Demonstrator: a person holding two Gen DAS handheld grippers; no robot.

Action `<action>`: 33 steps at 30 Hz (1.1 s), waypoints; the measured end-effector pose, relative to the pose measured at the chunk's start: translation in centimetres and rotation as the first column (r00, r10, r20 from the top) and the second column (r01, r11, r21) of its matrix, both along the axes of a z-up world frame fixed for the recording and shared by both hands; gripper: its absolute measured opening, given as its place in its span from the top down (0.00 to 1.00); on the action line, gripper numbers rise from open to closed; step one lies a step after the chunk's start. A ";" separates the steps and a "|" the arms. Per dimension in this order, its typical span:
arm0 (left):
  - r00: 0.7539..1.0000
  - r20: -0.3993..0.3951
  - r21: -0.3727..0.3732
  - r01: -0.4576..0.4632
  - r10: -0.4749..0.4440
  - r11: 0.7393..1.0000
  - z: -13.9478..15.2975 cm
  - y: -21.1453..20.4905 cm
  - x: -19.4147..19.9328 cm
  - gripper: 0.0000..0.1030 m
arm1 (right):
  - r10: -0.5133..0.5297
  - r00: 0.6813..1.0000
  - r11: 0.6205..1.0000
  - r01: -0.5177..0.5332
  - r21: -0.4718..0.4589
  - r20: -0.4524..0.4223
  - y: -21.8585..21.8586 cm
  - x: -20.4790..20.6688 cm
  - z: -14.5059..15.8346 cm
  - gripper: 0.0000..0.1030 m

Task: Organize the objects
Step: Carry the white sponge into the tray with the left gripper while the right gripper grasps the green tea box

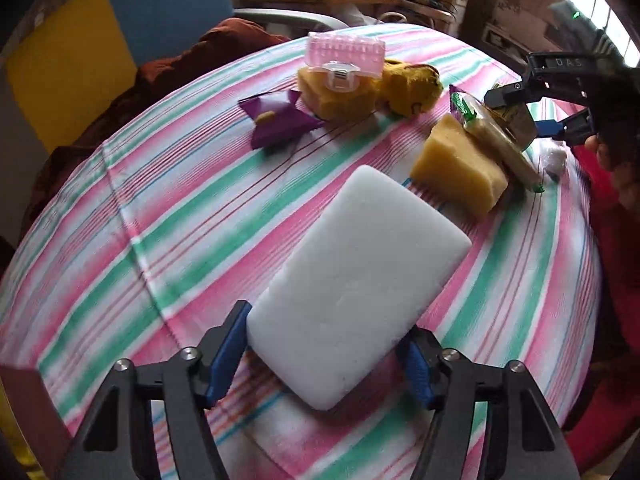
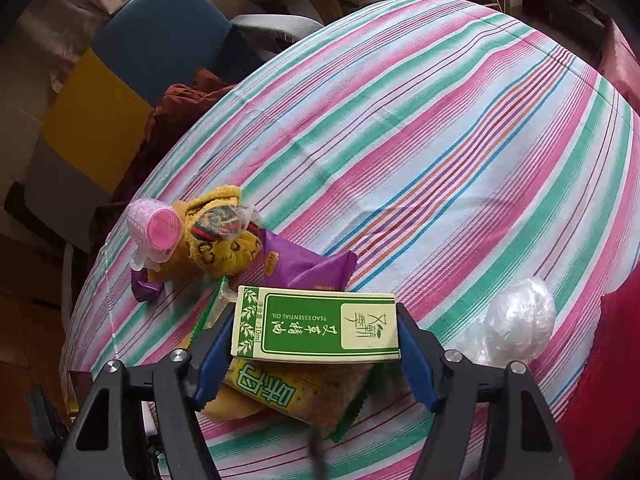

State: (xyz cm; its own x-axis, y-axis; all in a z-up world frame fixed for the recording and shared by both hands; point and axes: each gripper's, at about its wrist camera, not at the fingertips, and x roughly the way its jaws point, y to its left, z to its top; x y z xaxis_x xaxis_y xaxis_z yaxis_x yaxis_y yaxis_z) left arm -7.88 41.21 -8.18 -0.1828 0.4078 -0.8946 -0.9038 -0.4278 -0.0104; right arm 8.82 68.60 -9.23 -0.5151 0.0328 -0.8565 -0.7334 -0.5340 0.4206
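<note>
Left gripper point(image 1: 326, 364) clamped white foam block point(image 1: 356, 288): rounded rectangle, matte, pitted, held low above striped desk point(image 1: 160, 216). Right gripper point(image 2: 316, 344) clamped cream-green essential oil box point(image 2: 316, 324), lying flat above yellow-green snack packet point(image 2: 288, 394) and yellow sponge point(image 1: 460, 168).

The left claw point(image 1: 326, 364) reaches forward low over the bench, its two blue-padded fingers point(image 1: 226, 354) pressed against the short sides of a white foam block point(image 1: 356, 288), which juts ahead from between them. The right claw point(image 2: 316, 354) is clamped on a green-and-cream essential oil box point(image 2: 316, 330), one pad on each end, the box lying crosswise. From the left wrist camera, the right claw point(image 1: 530, 114) shows at the far right, with the person's hand point(image 1: 614, 152) behind it.
</note>
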 end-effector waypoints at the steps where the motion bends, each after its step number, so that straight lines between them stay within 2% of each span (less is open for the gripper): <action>1: 1.000 0.003 0.008 -0.010 0.010 1.000 0.0 -0.7 0.3 0.35 | 0.004 1.000 1.000 -0.004 0.002 -0.014 -0.1 0.1 0.2 0.28; 6: 0.993 0.026 0.061 -0.113 0.111 0.992 0.4 -3.2 2.2 0.37 | 0.040 0.996 0.999 -0.038 0.026 -0.086 -0.7 0.1 1.5 0.28; 13: 0.969 0.036 0.150 -0.246 0.243 0.958 2.9 -7.9 4.6 0.37 | 0.097 0.982 0.993 -0.085 0.078 -0.163 -1.9 0.0 3.3 0.28; 16: 0.956 0.016 0.193 -0.292 0.294 0.937 5.0 -10.5 4.9 0.36 | 0.127 0.975 0.989 -0.110 0.101 -0.183 -2.6 -0.3 4.0 0.28; 19: 0.936 -0.036 0.234 -0.333 0.350 0.913 7.1 -12.9 4.9 0.36 | 0.163 0.968 0.982 -0.141 0.126 -0.189 -3.4 -0.6 4.5 0.28; 22: 0.900 -0.094 0.260 -0.390 0.426 0.883 9.1 -16.1 4.7 0.35 | 0.223 0.959 0.967 -0.194 0.167 -0.174 -5.2 -1.3 5.2 0.28; 26: 0.832 -0.161 0.283 -0.477 0.531 0.832 10.9 -20.3 4.2 0.35 | 0.324 0.933 0.935 -0.290 0.205 -0.155 -8.9 -3.1 6.3 0.28; 33: 0.713 -0.231 0.317 -0.588 0.662 0.744 12.6 -26.3 3.4 0.35 | 0.510 0.837 0.849 -0.451 0.275 -0.200 -18.4 -7.7 10.1 0.28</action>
